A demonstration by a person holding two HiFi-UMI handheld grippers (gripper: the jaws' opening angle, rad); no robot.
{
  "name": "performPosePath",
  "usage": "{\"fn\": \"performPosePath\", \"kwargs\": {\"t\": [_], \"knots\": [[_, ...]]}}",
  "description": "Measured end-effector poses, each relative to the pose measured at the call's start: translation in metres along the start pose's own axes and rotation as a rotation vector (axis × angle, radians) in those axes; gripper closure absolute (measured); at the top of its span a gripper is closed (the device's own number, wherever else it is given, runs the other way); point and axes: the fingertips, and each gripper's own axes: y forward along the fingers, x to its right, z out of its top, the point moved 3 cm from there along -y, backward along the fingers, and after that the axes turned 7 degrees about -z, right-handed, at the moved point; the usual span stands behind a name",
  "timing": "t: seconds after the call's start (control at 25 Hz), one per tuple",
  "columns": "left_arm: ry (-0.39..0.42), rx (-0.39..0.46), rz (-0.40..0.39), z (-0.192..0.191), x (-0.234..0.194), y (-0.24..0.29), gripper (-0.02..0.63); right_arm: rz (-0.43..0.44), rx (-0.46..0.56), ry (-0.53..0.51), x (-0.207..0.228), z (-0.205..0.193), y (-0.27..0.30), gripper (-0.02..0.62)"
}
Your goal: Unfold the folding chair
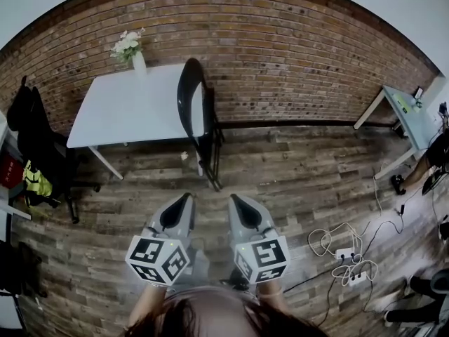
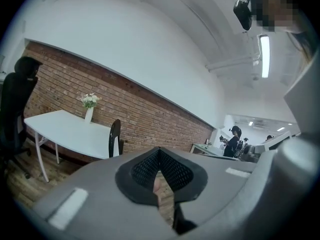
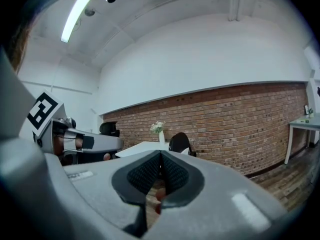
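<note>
The left gripper (image 1: 188,197) and right gripper (image 1: 233,199) are held side by side over the wood floor (image 1: 295,181), both pointing at the chair (image 1: 193,98). Each gripper's own view shows its jaws pressed together with nothing between them: the left gripper (image 2: 160,154) and the right gripper (image 3: 160,156) are both empty.

The chair is black and folded flat. It stands upright at the right end of the white table (image 1: 119,114), well ahead of both grippers (whether it leans on the table edge I cannot tell). A vase (image 1: 138,62) of white flowers sits at the table's far side, by the brick wall (image 1: 302,48).

Only the head view shows the floor: a tangle of cables (image 1: 345,258) at the right and a second table (image 1: 408,114) beyond it. The office chair (image 1: 35,142) at the left shows there and in the left gripper view (image 2: 14,104).

The left gripper view adds a person (image 2: 234,140) standing far off and a ceiling light (image 2: 264,56). In that view the chair (image 2: 115,137) is seen edge-on. The right gripper view catches the left gripper (image 3: 80,143) at its left, with the chair (image 3: 180,143) just above its own jaws.
</note>
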Motion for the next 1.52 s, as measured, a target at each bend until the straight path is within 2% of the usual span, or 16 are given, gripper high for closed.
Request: {"fn": "performPosePath", "kwargs": {"t": [0.48,0.76,1.16,1.52], "knots": [[0.001,-0.007,-0.039,0.040,-0.079,0.044,0.609,-0.021,-0.006,0.007,-0.008,0.021,0.098,0.601],[-0.029,-0.021,-0.054,0.046,-0.112,0.054,0.609,-0.033,-0.023,-0.006,-0.022,0.023,0.125,0.601],[-0.054,-0.056,-0.083,0.037,-0.121,0.079,0.609,-0.100,-0.058,0.032,0.004,0.012,0.132,0.600],[-0.042,-0.040,-0.031,0.049,-0.135,0.130,0.609,-0.035,-0.053,0.008,0.037,0.022,0.178,0.600]]}}
